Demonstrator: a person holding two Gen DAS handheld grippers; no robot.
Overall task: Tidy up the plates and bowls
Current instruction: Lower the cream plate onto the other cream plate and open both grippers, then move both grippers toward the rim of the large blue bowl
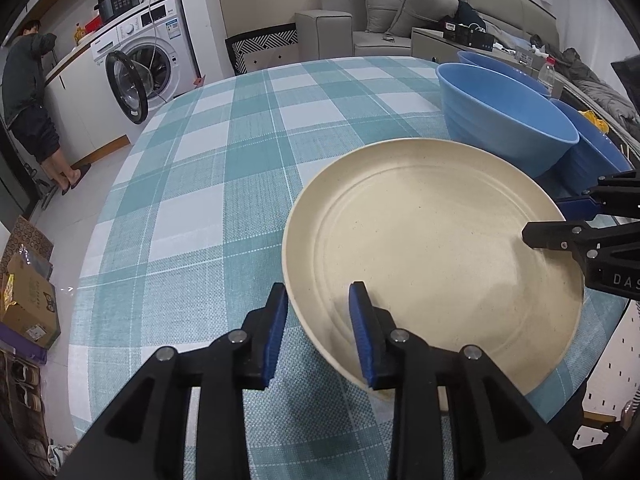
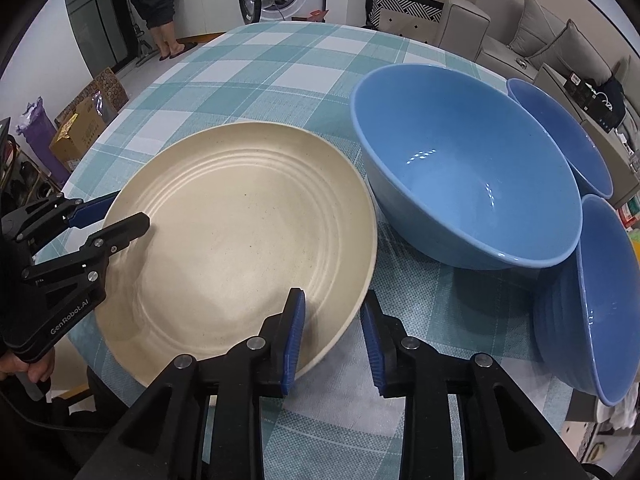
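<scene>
A cream plate (image 1: 432,248) lies on the checked tablecloth, also in the right wrist view (image 2: 240,240). My left gripper (image 1: 318,304) is open, its fingers straddling the plate's near rim. My right gripper (image 2: 332,312) is open and straddles the opposite rim; it shows in the left wrist view (image 1: 560,220). Three blue bowls stand beside the plate: a large one (image 2: 464,168), one behind it (image 2: 568,136), and one at the right (image 2: 600,300).
The round table (image 1: 208,184) has a teal checked cloth. A washing machine (image 1: 140,60) and a person (image 1: 28,92) stand beyond the far edge. A sofa (image 1: 400,12) is behind. Cardboard boxes (image 1: 28,300) sit on the floor.
</scene>
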